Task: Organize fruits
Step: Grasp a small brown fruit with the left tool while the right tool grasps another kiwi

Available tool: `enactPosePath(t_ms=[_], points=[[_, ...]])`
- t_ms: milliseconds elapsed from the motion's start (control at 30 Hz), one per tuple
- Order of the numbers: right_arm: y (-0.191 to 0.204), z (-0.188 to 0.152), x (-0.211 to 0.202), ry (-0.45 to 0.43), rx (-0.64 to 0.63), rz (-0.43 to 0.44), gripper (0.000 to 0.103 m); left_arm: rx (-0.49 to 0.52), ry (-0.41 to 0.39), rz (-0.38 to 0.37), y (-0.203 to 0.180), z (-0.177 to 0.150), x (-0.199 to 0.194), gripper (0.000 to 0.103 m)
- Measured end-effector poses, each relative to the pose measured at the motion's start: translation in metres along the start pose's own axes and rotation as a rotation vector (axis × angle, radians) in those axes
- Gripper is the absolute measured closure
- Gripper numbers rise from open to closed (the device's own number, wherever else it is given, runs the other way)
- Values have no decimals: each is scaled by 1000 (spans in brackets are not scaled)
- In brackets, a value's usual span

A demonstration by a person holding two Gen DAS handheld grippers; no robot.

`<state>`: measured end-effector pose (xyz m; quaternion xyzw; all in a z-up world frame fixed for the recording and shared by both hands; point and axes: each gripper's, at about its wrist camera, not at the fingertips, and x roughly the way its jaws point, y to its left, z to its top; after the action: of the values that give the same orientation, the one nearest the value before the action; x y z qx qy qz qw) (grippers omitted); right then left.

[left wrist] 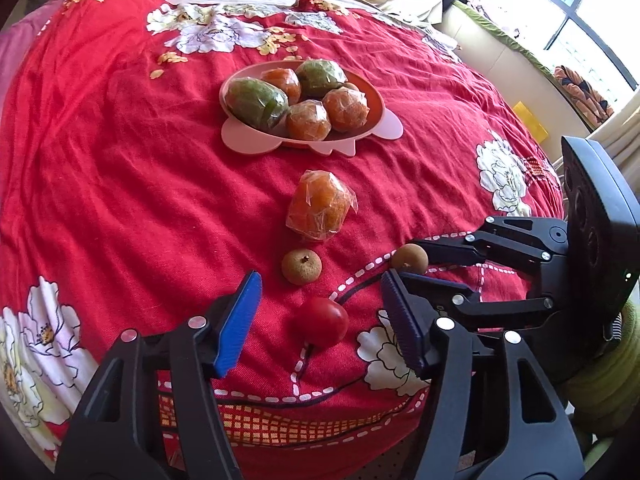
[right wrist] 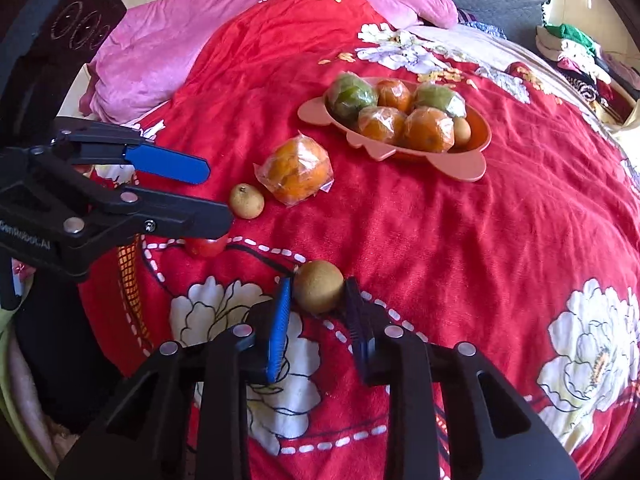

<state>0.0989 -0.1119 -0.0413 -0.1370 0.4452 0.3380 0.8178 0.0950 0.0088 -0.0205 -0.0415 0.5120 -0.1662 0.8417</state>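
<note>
Right tongs [right wrist: 318,308] pinch a longan [right wrist: 319,286] lightly; it could roll free. Left tongs [left wrist: 320,312] gape around the cherry tomato [left wrist: 320,321].

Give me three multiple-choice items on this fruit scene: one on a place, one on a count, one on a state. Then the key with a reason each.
1. Where does the red tomato lie?
A. on the pink plate
B. on the red bedspread between the left gripper's open jaws
C. on the pink pillow

2. How many green wrapped fruits are on the pink plate?
A. two
B. none
C. four

3. How does the right gripper stand to the brown round fruit?
A. far from it, jaws wide
B. jaws close on both sides of it
C. holding it above the plate

Key:
1 B: the left wrist view shows it on the bedspread, inside the left gripper.
2 A: two green ones sit among the orange ones.
3 B: the pads flank it on the bedspread.
</note>
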Motion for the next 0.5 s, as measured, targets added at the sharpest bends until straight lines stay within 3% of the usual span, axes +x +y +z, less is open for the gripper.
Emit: enactPosePath(t_ms=[500], points=[[-23, -2, -20, -39, 105, 59, 78, 5, 37, 16, 6, 7, 34, 78]])
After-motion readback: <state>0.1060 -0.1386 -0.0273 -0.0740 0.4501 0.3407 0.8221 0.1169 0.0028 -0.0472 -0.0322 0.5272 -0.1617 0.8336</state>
